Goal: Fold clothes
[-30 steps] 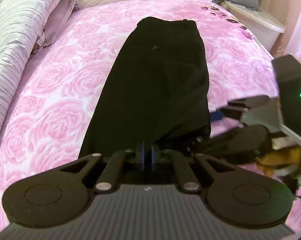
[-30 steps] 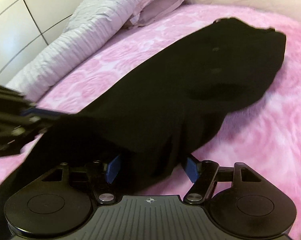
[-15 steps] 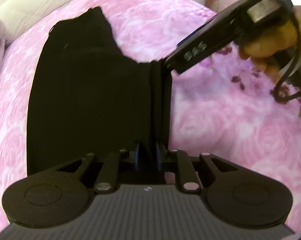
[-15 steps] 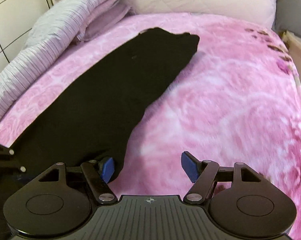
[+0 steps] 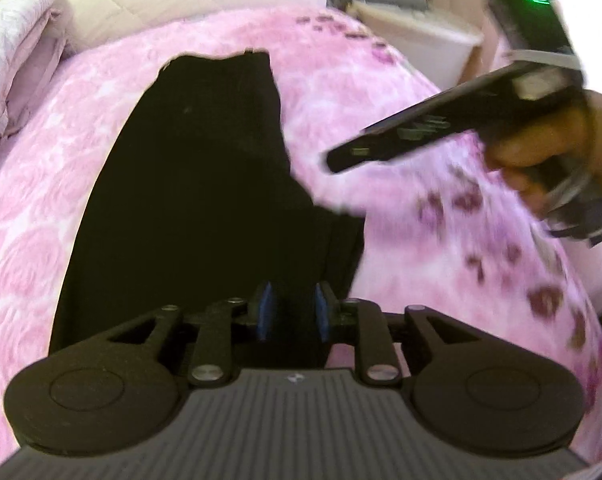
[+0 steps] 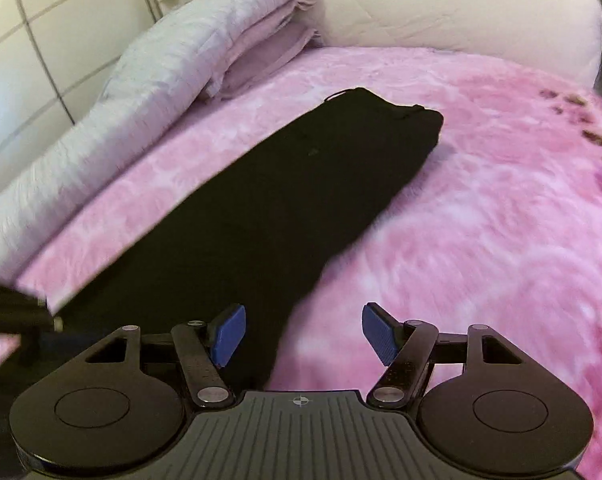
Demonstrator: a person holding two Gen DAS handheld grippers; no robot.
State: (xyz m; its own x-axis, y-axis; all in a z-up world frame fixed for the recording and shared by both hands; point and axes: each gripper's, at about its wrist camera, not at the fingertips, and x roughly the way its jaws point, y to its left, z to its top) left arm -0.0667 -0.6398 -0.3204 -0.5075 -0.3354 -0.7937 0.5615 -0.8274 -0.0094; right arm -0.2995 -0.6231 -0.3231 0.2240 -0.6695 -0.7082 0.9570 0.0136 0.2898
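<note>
Looking along my left gripper (image 5: 290, 316), I see its blue pads (image 5: 266, 314) a narrow gap apart with black cloth lying between them; the picture is too dark there for me to say whether they pinch the fabric or merely straddle it. The black trousers (image 5: 189, 184) lie lengthwise on the pink rose-patterned bed cover (image 5: 29, 208), their far end near the cream headboard cushion (image 5: 189, 4), their near end reaching under my left gripper.

My right gripper (image 6: 303, 334) stands wide open and holds nothing: one blue pad (image 6: 229, 330) hangs over the near right edge of the trousers (image 6: 285, 200), the other pad over bare pink cover (image 6: 481, 240). From the left wrist view I see this right gripper (image 5: 341, 160) raised above the bed to the right of the garment, blurred, with a hand (image 5: 541, 152) wrapped around its handle and a green light showing on its body.

A folded pale quilt (image 6: 141, 92) runs along the left side of the bed, beside a white panelled wall (image 6: 41, 40).
</note>
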